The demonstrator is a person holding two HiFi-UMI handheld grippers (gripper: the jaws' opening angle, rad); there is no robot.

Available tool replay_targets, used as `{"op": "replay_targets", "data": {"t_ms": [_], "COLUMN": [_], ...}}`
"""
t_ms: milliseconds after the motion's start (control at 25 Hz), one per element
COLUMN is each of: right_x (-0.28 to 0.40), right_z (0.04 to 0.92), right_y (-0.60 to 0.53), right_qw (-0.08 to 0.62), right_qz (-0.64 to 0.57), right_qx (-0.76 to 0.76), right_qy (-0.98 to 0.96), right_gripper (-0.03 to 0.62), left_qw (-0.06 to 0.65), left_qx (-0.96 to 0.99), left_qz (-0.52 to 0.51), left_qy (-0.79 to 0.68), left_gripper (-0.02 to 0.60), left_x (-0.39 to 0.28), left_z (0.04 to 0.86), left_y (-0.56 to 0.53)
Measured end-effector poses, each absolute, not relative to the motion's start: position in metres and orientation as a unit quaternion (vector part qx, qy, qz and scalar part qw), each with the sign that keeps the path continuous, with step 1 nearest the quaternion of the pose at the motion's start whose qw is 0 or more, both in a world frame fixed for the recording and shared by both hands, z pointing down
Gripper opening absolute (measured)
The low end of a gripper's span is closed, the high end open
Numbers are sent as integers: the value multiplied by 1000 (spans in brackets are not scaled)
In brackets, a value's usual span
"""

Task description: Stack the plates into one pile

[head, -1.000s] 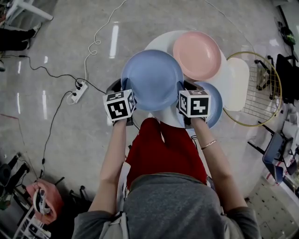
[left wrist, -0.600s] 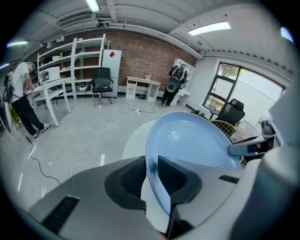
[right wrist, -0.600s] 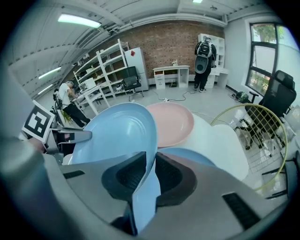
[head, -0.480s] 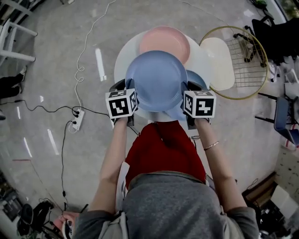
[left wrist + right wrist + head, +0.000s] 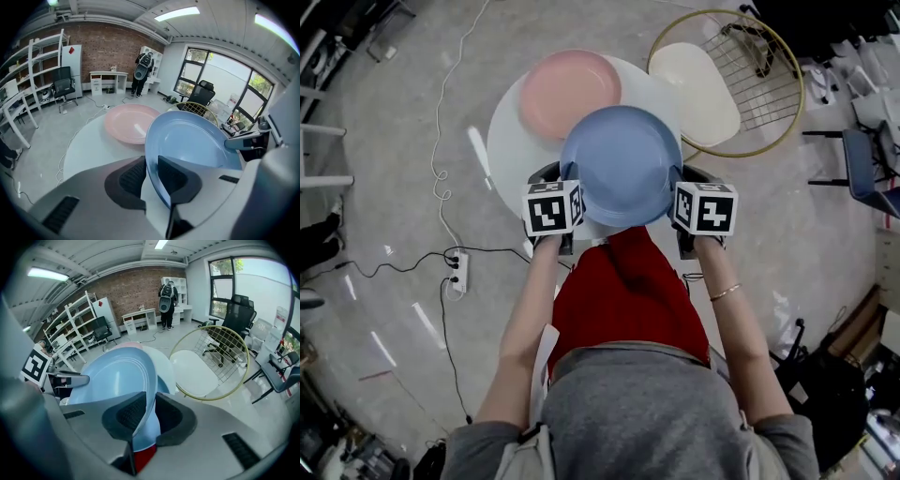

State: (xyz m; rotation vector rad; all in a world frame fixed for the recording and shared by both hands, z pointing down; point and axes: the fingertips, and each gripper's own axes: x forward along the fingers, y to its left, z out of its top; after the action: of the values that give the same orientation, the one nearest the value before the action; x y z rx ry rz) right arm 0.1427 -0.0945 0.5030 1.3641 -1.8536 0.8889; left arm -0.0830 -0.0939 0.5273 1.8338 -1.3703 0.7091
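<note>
Together, the left gripper (image 5: 565, 176) and right gripper (image 5: 679, 180) are carrying one blue plate (image 5: 621, 161) above the table (image 5: 508, 142).
Each gripper is clamping an opposite rim of the blue plate, pads pressing on both faces, so the plate is riding roughly level rather than tipping. It is hanging over the table's near edge, just beside the pink plate (image 5: 570, 92) lying flat farther back. This two-sided hold is probably giving the control needed for lowering it squarely onto another plate.
</note>
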Motion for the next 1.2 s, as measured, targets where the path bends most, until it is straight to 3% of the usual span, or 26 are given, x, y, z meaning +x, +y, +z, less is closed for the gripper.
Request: {"op": "replay_targets", "data": {"t_ms": [360, 1200], "right_x": [183, 182], "right_z": [518, 562], "right_y": [-79, -71], "right_qw": [328, 369], "right_qz": [363, 359], "right_qx": [543, 514], "right_qy": [-682, -686], "right_gripper": [72, 72], "left_qw": [359, 330], "left_qx": [724, 706], "left_qz": [321, 376], "left_qy": [-494, -500], "left_gripper": [94, 104], "left_x": [-43, -45], "left_z": [547, 576], "left_y": [-87, -86]}}
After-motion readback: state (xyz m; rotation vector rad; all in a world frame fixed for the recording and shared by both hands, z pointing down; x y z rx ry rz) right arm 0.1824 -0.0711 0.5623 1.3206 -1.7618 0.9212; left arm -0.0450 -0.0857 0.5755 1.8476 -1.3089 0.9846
